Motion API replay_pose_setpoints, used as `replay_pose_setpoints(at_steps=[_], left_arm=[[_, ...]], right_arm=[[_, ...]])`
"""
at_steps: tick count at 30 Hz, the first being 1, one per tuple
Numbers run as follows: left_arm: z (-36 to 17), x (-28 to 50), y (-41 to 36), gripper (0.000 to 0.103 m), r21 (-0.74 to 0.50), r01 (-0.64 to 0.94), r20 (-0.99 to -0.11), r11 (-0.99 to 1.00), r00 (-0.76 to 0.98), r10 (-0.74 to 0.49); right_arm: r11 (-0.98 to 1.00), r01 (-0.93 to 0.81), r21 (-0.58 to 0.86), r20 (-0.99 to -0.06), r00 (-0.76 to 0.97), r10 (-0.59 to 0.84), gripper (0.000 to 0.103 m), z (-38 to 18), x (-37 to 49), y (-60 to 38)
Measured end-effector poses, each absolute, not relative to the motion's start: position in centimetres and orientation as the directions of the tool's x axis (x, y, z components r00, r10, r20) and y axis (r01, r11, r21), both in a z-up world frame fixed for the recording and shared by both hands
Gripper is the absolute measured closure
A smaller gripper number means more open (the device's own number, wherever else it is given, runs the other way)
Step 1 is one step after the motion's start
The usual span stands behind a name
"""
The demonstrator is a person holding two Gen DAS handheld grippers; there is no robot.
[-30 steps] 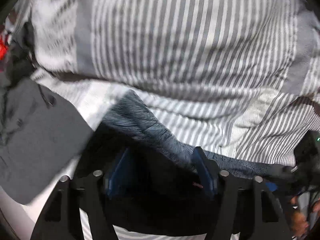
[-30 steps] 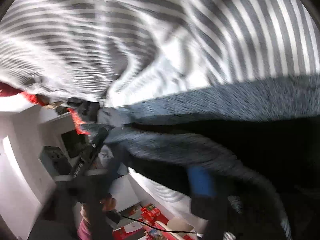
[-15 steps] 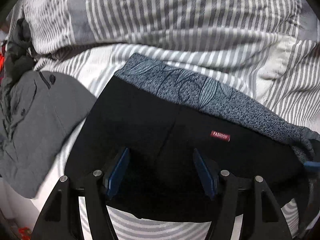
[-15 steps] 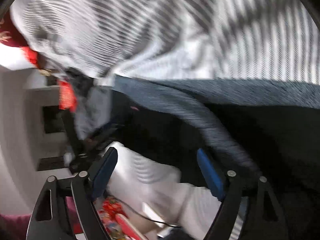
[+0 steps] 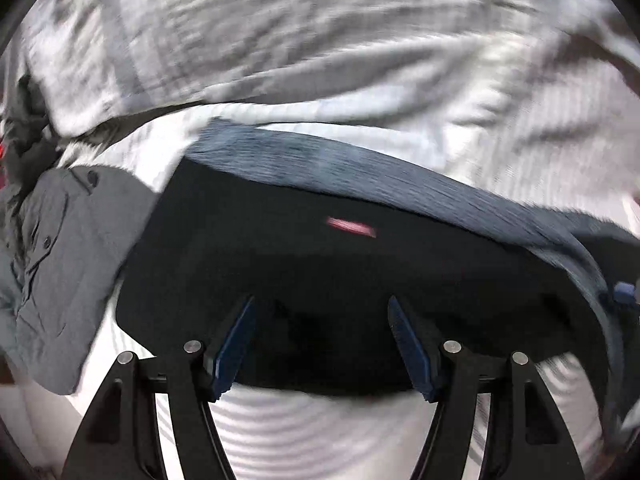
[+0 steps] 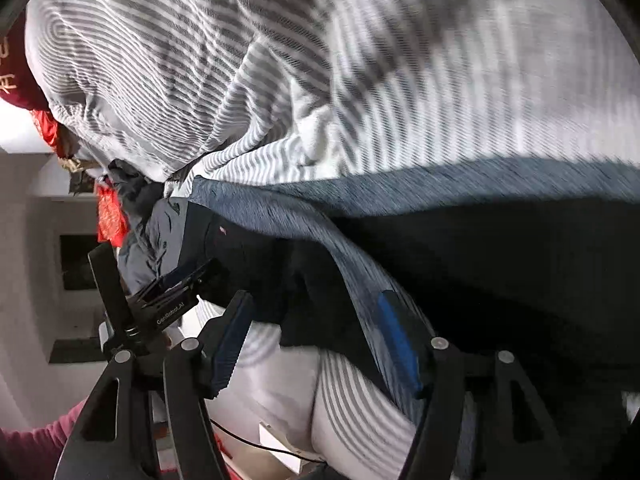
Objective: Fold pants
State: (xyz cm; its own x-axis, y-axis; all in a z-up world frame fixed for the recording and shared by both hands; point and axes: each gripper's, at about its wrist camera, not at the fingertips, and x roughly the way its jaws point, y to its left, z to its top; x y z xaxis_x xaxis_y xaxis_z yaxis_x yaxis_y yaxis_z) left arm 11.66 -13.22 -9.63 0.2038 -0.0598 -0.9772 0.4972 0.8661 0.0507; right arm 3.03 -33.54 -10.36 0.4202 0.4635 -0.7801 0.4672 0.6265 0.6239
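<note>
Black pants (image 5: 320,264) with a blue-grey flecked waistband (image 5: 360,176) and a small red label (image 5: 352,227) lie spread on striped bedding (image 5: 320,40). My left gripper (image 5: 322,340) points down over the pants' near edge. It is open, with black cloth below and between its blue pads. In the right wrist view the pants (image 6: 500,272) fill the right side, and the waistband (image 6: 300,216) curves down past the right finger. My right gripper (image 6: 316,340) is closing. A fold of black cloth and striped sheet lies between its fingers, and no pad visibly presses on it.
A grey button shirt (image 5: 60,260) lies just left of the pants, and dark clothes are heaped beyond it. The right wrist view shows the left gripper's body (image 6: 172,292), a pink sleeve (image 6: 32,440), red cloth (image 6: 110,216) and the bed's edge with the floor below.
The pants went from a bunch held up at the left gripper to lying flat on the bed. The right gripper's fingers have drawn closer together, and its view has swung and lifted.
</note>
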Motion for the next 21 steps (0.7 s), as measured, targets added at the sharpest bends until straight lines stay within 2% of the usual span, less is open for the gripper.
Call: replay_pose_setpoints(at_steps=[4, 12, 21], left_arm=[[-8.7, 7.0, -15.9, 0.034, -0.007, 0.601, -0.976, 0.799, 0.168, -0.135], [-8.4, -1.6, -19.3, 0.034, -0.123, 0.692, -0.967, 0.711, 0.077, -0.242], [-9.7, -7.8, -20.8, 0.034, -0.166, 0.729, -0.973, 0.664, -0.011, -0.231]], right_arm=[[0.589, 0.552, 0.591, -0.805, 0.450, 0.387, 0.035, -9.3, -4.0, -33.8], [0.436, 0.745, 0.504, -0.863, 0.456, 0.219, 0.035, -8.9, -20.9, -33.0], [0.224, 0.885, 0.409, -0.912, 0.402, 0.079, 0.035, -10.9, -34.6, -34.0]])
